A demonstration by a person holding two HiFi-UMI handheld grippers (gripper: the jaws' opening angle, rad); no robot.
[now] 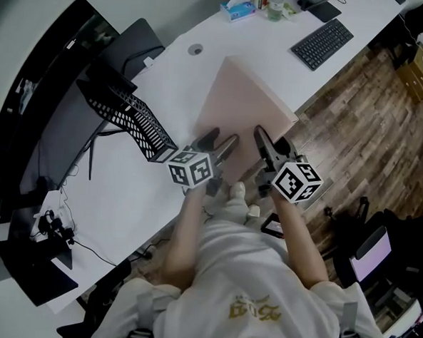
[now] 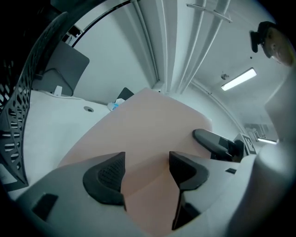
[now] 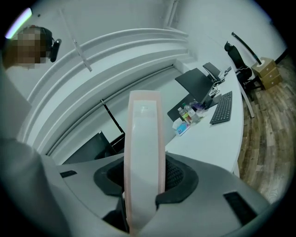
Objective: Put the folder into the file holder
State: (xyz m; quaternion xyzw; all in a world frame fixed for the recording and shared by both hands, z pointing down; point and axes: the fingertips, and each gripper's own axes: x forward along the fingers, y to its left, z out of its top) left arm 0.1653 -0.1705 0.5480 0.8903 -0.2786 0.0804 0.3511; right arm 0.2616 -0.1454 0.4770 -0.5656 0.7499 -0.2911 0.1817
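Observation:
A pale pink folder is held tilted over the white desk, near its front edge. My right gripper is shut on the folder's near right edge; in the right gripper view the folder's thin edge stands upright, pinched between the pads of that gripper. My left gripper stands open at the folder's near left corner. In the left gripper view the folder runs between the jaws of the left gripper, and the pads stand clear of it. The black mesh file holder sits to the left.
A keyboard, a tissue box and bottles are at the desk's far end. A dark monitor stands behind the holder. The desk's front edge drops to a wooden floor on the right.

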